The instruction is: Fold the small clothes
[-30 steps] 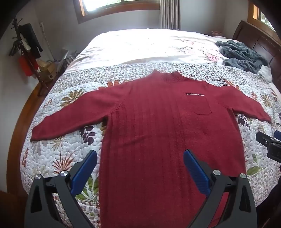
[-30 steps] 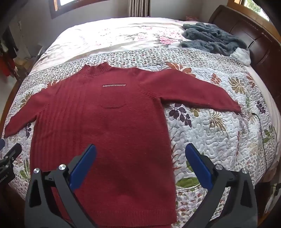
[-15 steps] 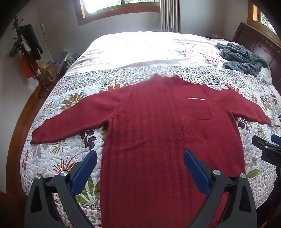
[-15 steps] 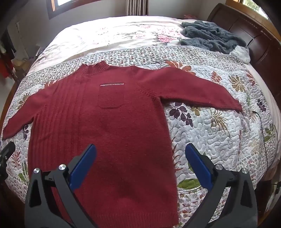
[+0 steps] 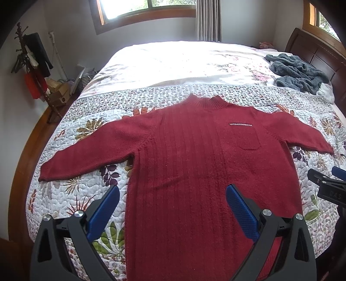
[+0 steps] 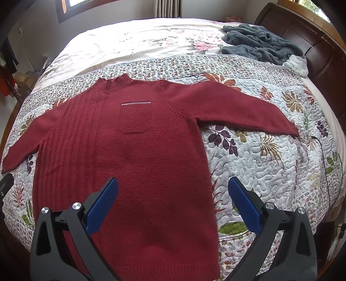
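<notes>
We found a dark red knitted sweater (image 5: 194, 164) spread flat, front up, on the floral quilt (image 5: 71, 186) that covered the near half of a bed (image 6: 134, 43). Its long axis ran near to far: the hem lay at the near edge of the bed and the ribbed collar (image 5: 205, 101) pointed to the far side, toward the window (image 5: 140, 6). Both sleeves stretched out sideways and a little nearward. The left sleeve (image 5: 86, 153) ended close to the left edge of the quilt, and the right sleeve (image 6: 233, 108) reached well out to the right. A small chest pocket (image 6: 135, 116) with a pale trim sat right of the sweater's centre line, with vertical ribbing on the left half of the body.

Our left gripper (image 5: 173, 207) hovered above the near left part of the sweater with its blue pads (image 5: 103, 214) spread wide, holding nothing; one finger hung over the quilt and the other over the knit. Our right gripper (image 6: 173, 205) was likewise wide apart and empty, above the near right part of the sweater, its right finger over bare quilt. We could not tell whether either one touched the fabric.

Far to the right, a crumpled grey fleece blanket (image 6: 259, 41) lay by the dark wooden headboard (image 6: 313, 39).
</notes>
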Tool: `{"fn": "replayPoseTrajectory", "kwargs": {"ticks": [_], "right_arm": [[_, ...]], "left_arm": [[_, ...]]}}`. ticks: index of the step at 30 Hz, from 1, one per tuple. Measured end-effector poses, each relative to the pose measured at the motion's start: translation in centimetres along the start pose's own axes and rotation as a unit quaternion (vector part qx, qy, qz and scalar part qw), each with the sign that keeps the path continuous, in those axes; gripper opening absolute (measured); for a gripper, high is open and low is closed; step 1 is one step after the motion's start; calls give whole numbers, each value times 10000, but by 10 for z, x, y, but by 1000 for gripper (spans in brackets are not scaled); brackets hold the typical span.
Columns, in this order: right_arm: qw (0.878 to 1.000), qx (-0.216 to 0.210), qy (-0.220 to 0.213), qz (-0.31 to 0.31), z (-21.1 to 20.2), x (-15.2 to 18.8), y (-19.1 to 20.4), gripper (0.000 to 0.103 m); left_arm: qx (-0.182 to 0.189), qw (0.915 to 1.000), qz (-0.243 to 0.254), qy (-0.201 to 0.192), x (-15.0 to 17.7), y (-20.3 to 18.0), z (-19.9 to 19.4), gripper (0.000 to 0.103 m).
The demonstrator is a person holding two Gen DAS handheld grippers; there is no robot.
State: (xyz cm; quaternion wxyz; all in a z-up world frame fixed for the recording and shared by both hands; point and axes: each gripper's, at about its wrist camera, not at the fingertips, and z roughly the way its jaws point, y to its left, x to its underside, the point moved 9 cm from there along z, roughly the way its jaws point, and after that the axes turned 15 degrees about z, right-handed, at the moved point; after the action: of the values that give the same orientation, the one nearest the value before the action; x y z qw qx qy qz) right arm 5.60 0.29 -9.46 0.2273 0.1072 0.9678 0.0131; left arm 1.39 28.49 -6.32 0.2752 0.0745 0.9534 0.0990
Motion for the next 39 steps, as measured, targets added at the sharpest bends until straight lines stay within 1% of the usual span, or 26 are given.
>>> {"fn": "replayPoseTrajectory", "kwargs": {"ticks": [20,39], "right_arm": [[10000,38,29,-44,6,0,1,100],[10000,32,-35,-43,-1,-4,4,100]], "left_arm": [[-52,10000,39,-2,0,1,1,99],[-83,9999,53,-74,-1,2,-7,99]]}}
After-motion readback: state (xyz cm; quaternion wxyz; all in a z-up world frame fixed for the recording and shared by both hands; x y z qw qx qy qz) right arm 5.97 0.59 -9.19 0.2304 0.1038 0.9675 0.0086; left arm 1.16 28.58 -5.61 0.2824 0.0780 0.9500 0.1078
